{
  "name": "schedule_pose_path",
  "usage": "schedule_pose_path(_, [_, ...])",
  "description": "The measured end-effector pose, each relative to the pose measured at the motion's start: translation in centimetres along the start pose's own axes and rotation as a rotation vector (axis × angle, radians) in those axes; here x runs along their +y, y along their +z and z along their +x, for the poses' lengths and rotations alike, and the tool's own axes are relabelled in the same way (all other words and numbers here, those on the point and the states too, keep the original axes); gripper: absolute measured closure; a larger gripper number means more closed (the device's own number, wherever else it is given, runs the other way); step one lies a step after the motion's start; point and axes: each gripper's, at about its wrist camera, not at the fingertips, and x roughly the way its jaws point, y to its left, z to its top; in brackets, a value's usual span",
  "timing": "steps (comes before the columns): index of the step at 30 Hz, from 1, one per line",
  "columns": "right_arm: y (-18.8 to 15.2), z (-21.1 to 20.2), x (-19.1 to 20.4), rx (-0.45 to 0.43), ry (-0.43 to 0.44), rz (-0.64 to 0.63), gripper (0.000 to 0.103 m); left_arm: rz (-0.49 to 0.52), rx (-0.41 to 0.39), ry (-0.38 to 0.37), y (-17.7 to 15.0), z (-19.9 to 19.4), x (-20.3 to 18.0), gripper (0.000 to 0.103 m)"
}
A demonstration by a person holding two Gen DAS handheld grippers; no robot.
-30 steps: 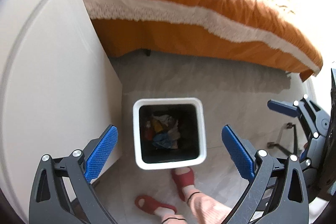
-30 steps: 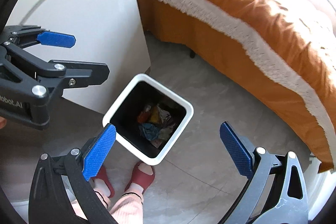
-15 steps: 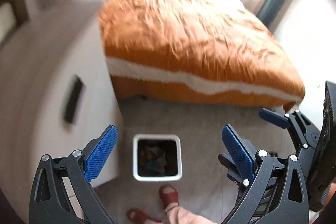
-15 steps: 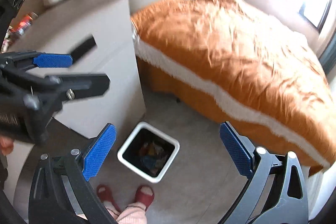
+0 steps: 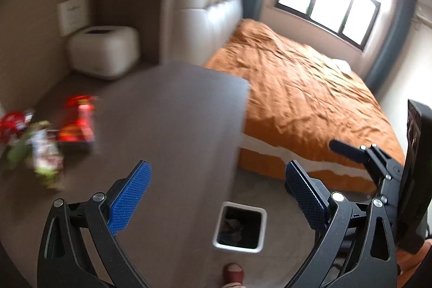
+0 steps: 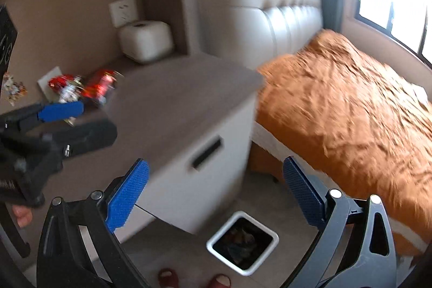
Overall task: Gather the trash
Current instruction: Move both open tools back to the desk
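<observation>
Left wrist view: mounted behind left gripper [image 5: 216, 196], looking forward and down from above the nightstand [image 5: 172, 126], blurred. Trash bin [image 5: 239, 227] just below between the fingers; bed [image 5: 305, 104] ahead right; wrappers [image 5: 46, 136] far left. Right gripper [image 5: 359, 153] seen at right edge.

Right wrist view: set behind right gripper [image 6: 214, 192], facing forward and down, slightly further right. Trash bin [image 6: 243, 242] low between the fingers; nightstand [image 6: 172, 109] ahead left; left gripper [image 6: 67, 120] at left edge.

Shared: bin, nightstand, wrappers [image 6: 81, 88], bed [image 6: 345, 104], tissue box [image 5: 104, 54].
</observation>
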Motion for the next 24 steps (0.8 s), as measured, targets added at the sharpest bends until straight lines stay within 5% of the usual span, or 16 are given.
schedule_pose_path(12, [7.2, 2.4, 10.1, -0.082, 0.111, -0.185, 0.004, -0.209, -0.073, 0.090, 0.3, -4.9, 11.2, 0.005])
schedule_pose_path(24, [9.7, 9.1, 16.4, 0.009, 0.099, -0.254, 0.004, -0.194, -0.031, 0.281, -0.2, -3.1, 19.1, 0.005])
